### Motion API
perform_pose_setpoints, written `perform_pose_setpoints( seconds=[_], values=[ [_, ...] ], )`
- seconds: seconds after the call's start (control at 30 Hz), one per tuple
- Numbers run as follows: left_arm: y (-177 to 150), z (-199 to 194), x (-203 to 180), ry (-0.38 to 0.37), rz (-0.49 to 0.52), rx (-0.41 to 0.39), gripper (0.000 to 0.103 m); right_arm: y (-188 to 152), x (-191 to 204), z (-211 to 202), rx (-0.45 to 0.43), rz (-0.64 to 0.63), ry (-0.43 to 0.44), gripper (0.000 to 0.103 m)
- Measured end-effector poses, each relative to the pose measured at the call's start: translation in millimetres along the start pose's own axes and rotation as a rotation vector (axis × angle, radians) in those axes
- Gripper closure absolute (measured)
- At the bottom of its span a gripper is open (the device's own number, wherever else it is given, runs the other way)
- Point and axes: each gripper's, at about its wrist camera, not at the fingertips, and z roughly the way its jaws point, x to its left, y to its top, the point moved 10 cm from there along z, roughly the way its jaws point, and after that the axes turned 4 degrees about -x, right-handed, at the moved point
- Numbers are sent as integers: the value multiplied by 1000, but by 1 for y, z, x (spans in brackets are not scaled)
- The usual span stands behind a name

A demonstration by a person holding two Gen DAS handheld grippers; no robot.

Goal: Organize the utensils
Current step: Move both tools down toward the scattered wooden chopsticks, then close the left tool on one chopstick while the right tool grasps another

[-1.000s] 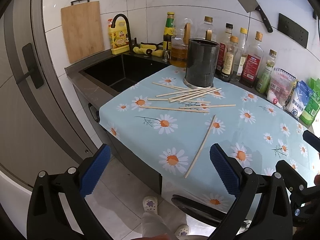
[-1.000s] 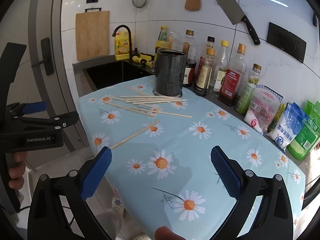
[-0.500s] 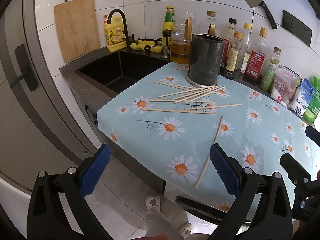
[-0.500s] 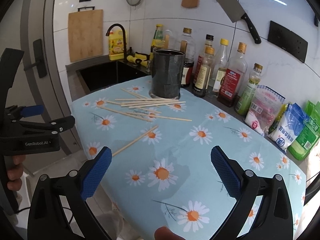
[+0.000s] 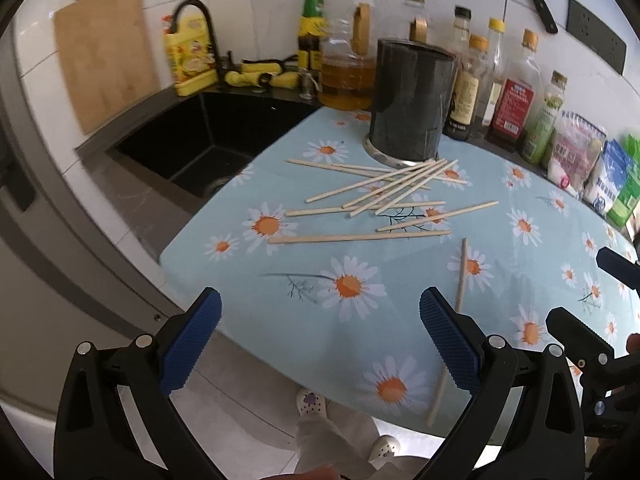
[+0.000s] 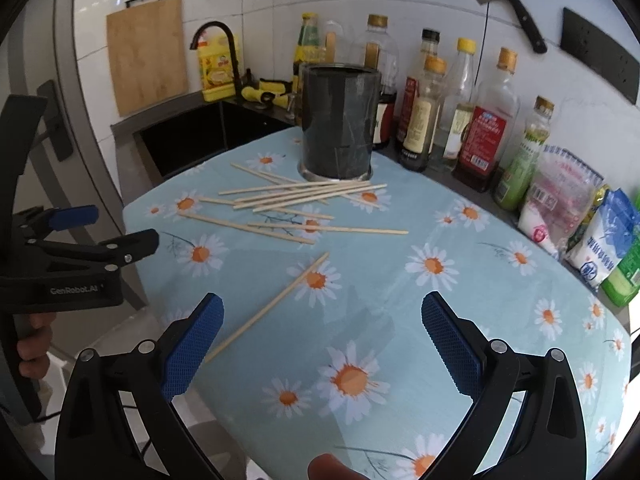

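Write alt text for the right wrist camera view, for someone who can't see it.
The open right gripper hovers over a daisy-print tablecloth where loose wooden chopsticks lie scattered before a dark cylindrical holder. One stray chopstick lies nearer the gripper. Bottles line the tiled wall; the left gripper shows at the left edge.

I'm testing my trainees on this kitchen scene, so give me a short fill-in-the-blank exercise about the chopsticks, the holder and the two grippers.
1. The chopsticks lie loose on the ____-patterned tablecloth.
2. The dark holder stands ____ behind the pile.
3. The left gripper and the right gripper both have their jaws ____.
4. The lone chopstick lies ____ the grippers than the pile.

Missing words: daisy; upright; open; nearer
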Motion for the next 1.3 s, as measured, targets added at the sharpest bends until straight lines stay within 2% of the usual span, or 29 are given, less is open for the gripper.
perform_pose_setpoints(
  seconds=[0.2,0.33,0.4,0.57,0.8,0.93,1.17,1.3],
  values=[
    [4,39,3,-52,92,89,6,-10,6,35,112,75,41,8],
    [9,60,6,-56,176,120,6,-16,9,52,158,110,43,8],
    [11,72,5,-82,211,144,6,-19,10,60,182,125,45,8],
    [17,96,3,-101,295,187,6,-27,7,79,255,138,-8,8],
    [17,118,-10,-196,416,269,6,-33,8,94,327,168,-47,8],
    [14,128,-19,-267,465,317,5,-44,4,104,405,192,-101,8],
    [17,134,-26,-351,567,308,4,-48,-2,108,382,241,-131,7],
    [19,134,-29,-397,611,268,4,-48,-4,107,354,257,-150,6]
  ],
)
